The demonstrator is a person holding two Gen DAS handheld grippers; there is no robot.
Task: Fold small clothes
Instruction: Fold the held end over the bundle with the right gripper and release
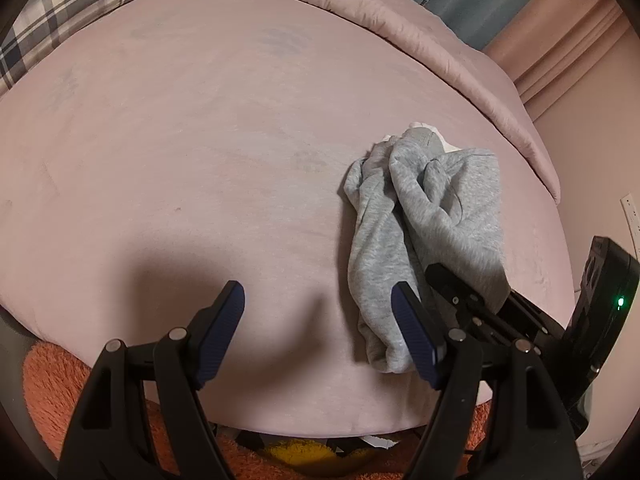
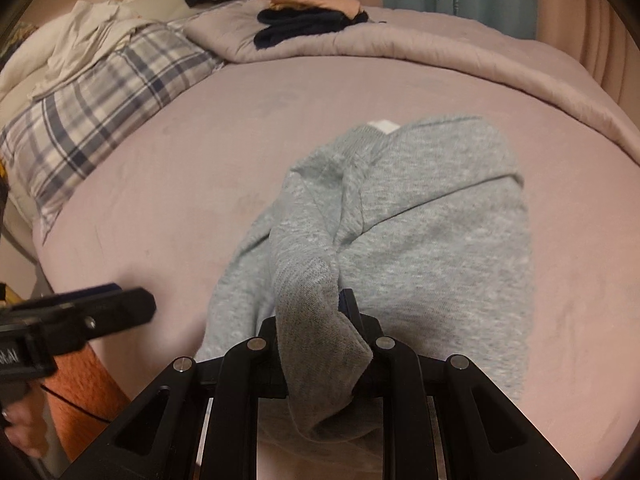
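A small grey sweat garment [image 1: 424,216] lies crumpled on the pink bed [image 1: 200,152], right of centre in the left wrist view. My left gripper [image 1: 320,320] is open and empty, just left of the garment's near end. My right gripper [image 2: 320,316] is shut on a ribbed edge of the grey garment [image 2: 420,220], which drapes over its fingers and hides the tips. The right gripper also shows in the left wrist view [image 1: 460,292] at the garment's near right edge. The left gripper shows in the right wrist view [image 2: 100,308], open beside the cloth.
A plaid pillow [image 2: 100,120] lies at the far left. A folded pink quilt [image 2: 400,52] runs along the far side with dark and peach folded clothes [image 2: 304,24] on it. An orange fluffy rug [image 1: 60,392] lies below the bed's near edge.
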